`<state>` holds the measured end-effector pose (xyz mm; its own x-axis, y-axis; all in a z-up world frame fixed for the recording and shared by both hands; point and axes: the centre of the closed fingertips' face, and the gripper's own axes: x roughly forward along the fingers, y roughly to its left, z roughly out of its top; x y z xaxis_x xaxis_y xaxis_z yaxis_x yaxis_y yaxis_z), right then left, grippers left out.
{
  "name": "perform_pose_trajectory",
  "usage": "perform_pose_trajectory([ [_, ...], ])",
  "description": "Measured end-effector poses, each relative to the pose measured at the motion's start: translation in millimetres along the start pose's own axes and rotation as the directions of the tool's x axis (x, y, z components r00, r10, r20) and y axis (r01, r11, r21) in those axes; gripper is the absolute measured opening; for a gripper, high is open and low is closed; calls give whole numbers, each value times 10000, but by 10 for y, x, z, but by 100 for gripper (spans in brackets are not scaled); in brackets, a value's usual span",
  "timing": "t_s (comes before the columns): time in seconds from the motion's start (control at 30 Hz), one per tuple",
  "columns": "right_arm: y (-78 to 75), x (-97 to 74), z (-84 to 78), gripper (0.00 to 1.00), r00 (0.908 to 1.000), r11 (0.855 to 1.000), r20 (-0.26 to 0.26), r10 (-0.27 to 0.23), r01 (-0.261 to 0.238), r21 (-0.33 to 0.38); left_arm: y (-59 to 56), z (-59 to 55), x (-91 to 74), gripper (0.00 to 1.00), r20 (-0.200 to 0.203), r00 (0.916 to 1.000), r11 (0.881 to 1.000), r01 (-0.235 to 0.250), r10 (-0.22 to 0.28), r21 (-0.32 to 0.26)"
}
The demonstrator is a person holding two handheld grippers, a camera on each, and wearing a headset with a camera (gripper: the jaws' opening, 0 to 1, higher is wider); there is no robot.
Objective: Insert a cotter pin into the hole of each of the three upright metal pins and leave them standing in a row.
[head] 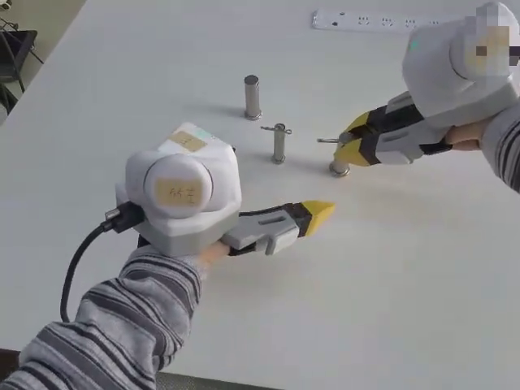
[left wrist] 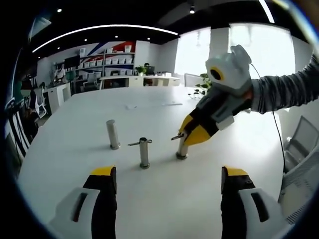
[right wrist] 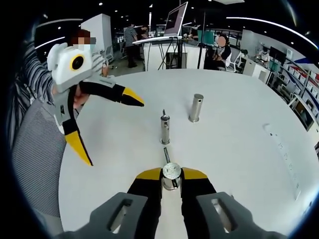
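Three upright metal pins [head: 252, 96] on table [head: 390, 268], power strip [head: 366, 19] beyond; left claw [left wrist: 168, 172] splayed empty, right claw [right wrist: 171, 174] clamping third pin [head: 340, 168].

In the head view my right gripper [head: 351, 140] covers the top and shaft of the nearest metal pin [head: 340, 169], leaving just its foot in sight. The cotter pin [head: 328, 140] pokes out from between the jaws with its other end hidden. I cannot tell whether it sits in the hole, or what the jaws press on. The power strip [head: 366, 19] runs behind that gripper. My left gripper [head: 321, 213] hides one jaw beneath the other, and its cable [head: 77, 264] slips behind my sleeve [head: 122, 325].
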<state>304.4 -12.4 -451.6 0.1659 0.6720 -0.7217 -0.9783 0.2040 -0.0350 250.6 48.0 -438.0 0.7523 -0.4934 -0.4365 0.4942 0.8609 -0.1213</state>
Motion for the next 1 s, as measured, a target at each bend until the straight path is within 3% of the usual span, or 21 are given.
perform_pose_trajectory([
  [0.47, -152, 34, 18, 8, 10000, 10000, -54, 44, -43, 31, 41, 60, -52, 94, 230, 9997, 9999, -98, 96, 96],
  [1.0, -144, 36, 2, 8, 9995, 9991, 194, 229, -235, 349, 49, 41, -73, 96, 165, 9997, 9998, -183, 181, 119],
])
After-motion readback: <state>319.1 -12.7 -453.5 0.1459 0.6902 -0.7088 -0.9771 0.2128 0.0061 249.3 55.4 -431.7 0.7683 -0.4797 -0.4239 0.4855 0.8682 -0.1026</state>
